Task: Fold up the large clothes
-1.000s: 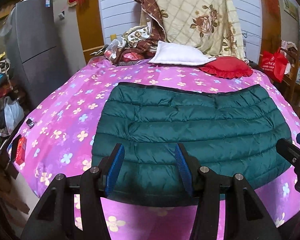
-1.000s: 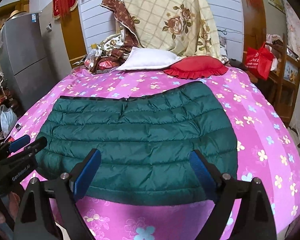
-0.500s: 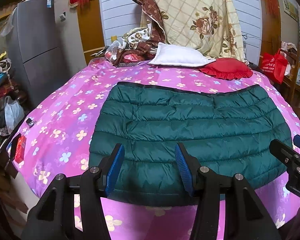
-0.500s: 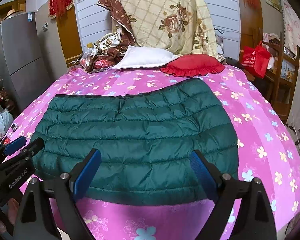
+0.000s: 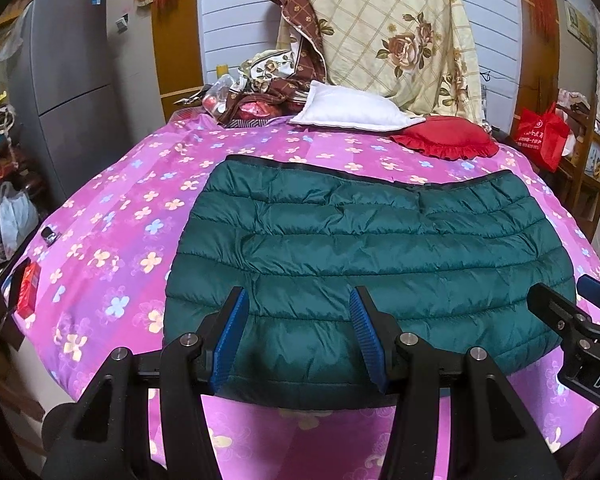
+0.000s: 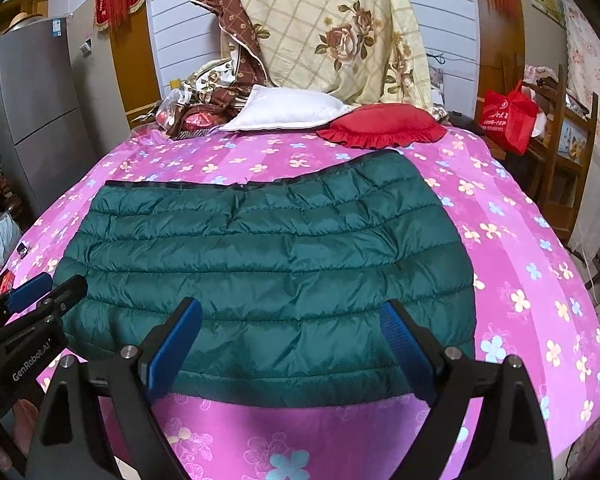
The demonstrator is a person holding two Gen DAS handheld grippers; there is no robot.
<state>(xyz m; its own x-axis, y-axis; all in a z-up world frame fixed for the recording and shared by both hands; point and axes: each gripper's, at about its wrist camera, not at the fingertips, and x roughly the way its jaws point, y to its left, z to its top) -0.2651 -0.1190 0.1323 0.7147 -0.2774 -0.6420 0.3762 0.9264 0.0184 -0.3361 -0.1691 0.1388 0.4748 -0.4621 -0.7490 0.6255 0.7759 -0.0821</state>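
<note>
Showing, possibly, phone (image 5: 49, 235) leftward only

A dark green quilted jacket (image 5: 372, 248) with a black edge is laid on a bed sheet (image 5: 140, 208) of pink and purple stripes printed with small yellow, white and blue flowers. A white pillow (image 5: 352, 108), a red frilled cushion (image 5: 448, 142) and a cream checked quilt (image 5: 400, 28) with brown roses are seen behind. Blue pads are carried on each black claw.

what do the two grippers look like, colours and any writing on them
Both the left gripper and right gripper are matte black, angular frames with silver pivot screws and ribbed blue finger pads. White lettering shows on their bodies: "GenRobot.AI" on the left, a cut-off "DAS" on the right.
</note>
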